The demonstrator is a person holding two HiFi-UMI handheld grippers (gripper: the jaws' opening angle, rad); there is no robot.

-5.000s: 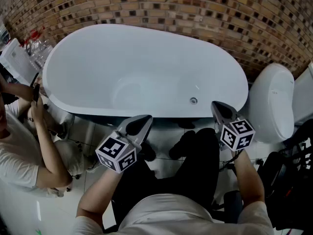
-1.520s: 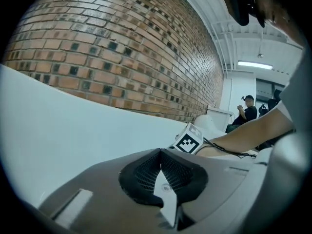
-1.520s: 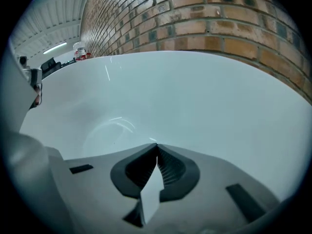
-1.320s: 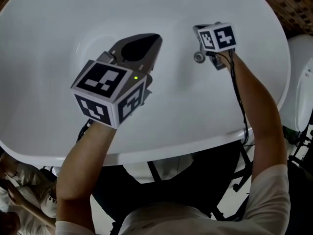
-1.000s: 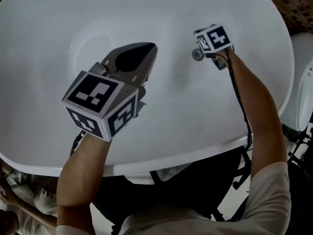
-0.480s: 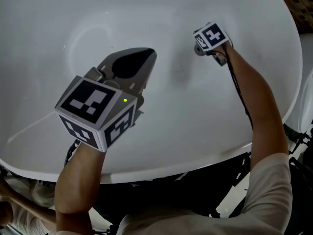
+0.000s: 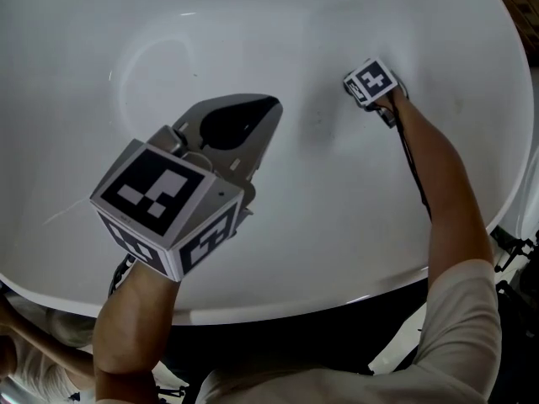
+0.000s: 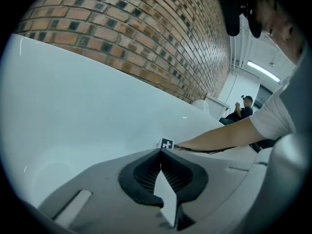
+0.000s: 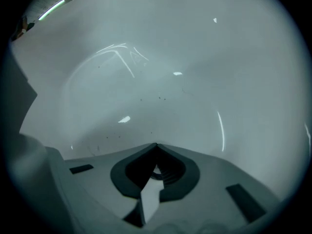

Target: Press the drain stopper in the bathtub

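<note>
Right tongs (image 9: 156, 145) low in bathtub (image 7: 168, 23), rim (image 7: 278, 306) well apart.

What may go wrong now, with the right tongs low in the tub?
1. The stopper does not show in the head view, so the right tongs, with tips shut, may sit off-centre and slide on the glossy tub.
2. The left tongs hang shut above the tub floor; if that arm sinks, they may knock it.

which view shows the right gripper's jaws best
The right gripper view: the right gripper fills the foreground, jaw tips together. The head view shows only its marker cube; the left gripper view, a tiny far-off cube.
</note>
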